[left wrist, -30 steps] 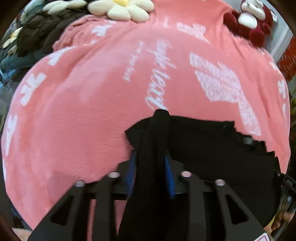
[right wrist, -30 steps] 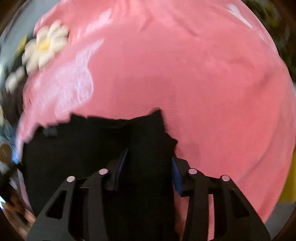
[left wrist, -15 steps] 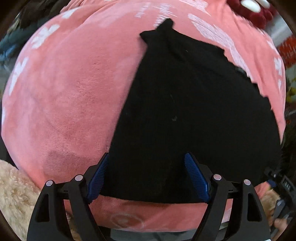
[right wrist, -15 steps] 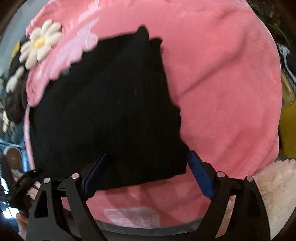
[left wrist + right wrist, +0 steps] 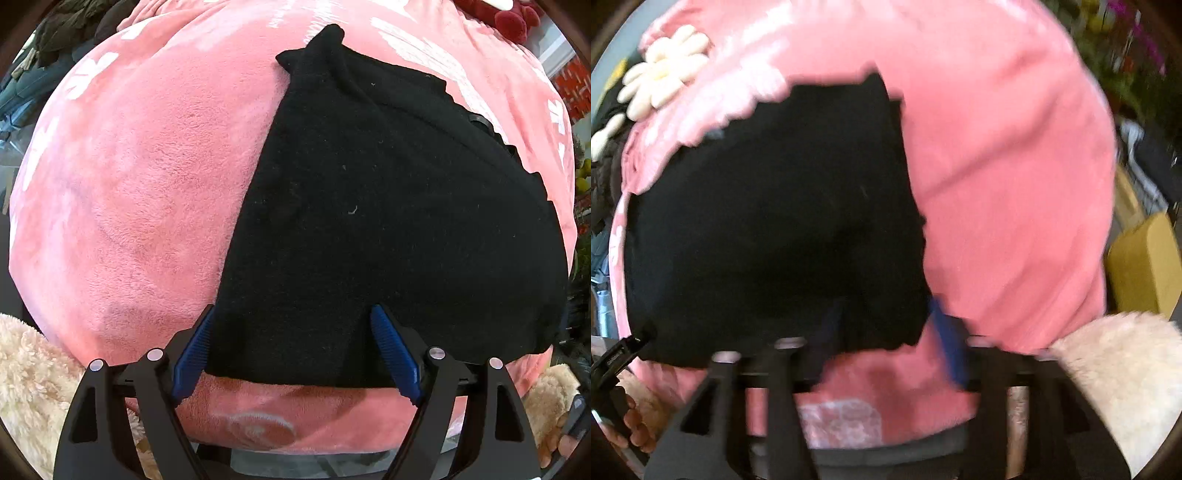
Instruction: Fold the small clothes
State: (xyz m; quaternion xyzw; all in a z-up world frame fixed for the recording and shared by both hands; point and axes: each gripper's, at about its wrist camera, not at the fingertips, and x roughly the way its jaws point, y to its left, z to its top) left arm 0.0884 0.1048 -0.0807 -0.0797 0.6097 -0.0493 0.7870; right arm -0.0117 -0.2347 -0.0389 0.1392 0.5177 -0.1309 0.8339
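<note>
Black garment lies flat beyond open left claw.

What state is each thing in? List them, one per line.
black garment: lying flat on the blanket, released.
pink blanket: spread out under the garment.
left claw: open, empty, at the garment's near edge.
right claw: open, empty, blurred.

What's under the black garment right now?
The black garment lies spread on a pink blanket. Whatever supports the blanket is covered, so it cannot be seen.
</note>
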